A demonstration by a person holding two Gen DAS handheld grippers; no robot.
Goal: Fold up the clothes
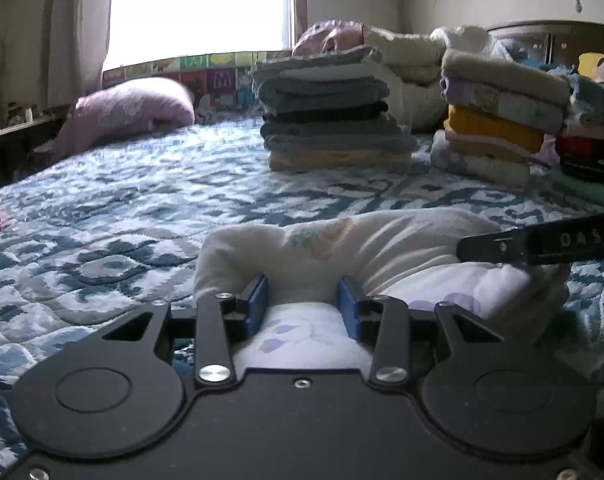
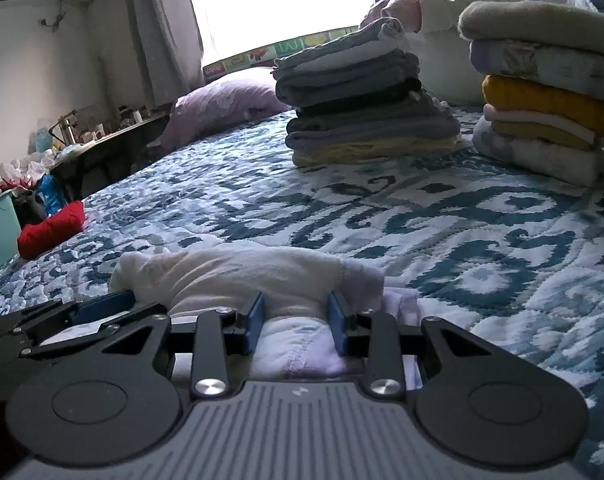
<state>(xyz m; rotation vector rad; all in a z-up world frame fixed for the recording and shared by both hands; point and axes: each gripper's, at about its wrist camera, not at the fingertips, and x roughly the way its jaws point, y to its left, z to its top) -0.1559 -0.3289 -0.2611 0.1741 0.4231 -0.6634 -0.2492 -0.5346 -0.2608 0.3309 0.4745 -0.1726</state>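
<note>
**A:** What is nearest in the left wrist view?

**B:** The left gripper (image 1: pixel 303 307), low over a bed (image 1: pixel 141 208) with a blue and white patterned quilt. Its blue fingers (image 1: pixel 257 306) stand a narrow way apart, with a bunched fold of a white garment (image 1: pixel 382 248) pressed between them. The garment lies crumpled on the quilt just ahead, faintly printed in purple. The right gripper (image 1: pixel 474 249) reaches in from the right edge, touching the same cloth.

**A:** And farther back?

**B:** Two stacks of folded clothes (image 1: pixel 334 120), side by side, and a pink pillow (image 1: pixel 129 112) below a bright window.

**A:** Now the right wrist view?

**B:** Nearest is the right gripper (image 2: pixel 295 320), its blue fingers (image 2: pixel 255 320) likewise narrowly parted around a wad of the white garment (image 2: pixel 241 272). The left gripper (image 2: pixel 105 305) lies just beside it at the left, on the same cloth. A red cloth (image 2: pixel 51 230) sits near the bed's left edge, well apart. The folded stacks (image 2: pixel 366 112) stand beyond.
</note>
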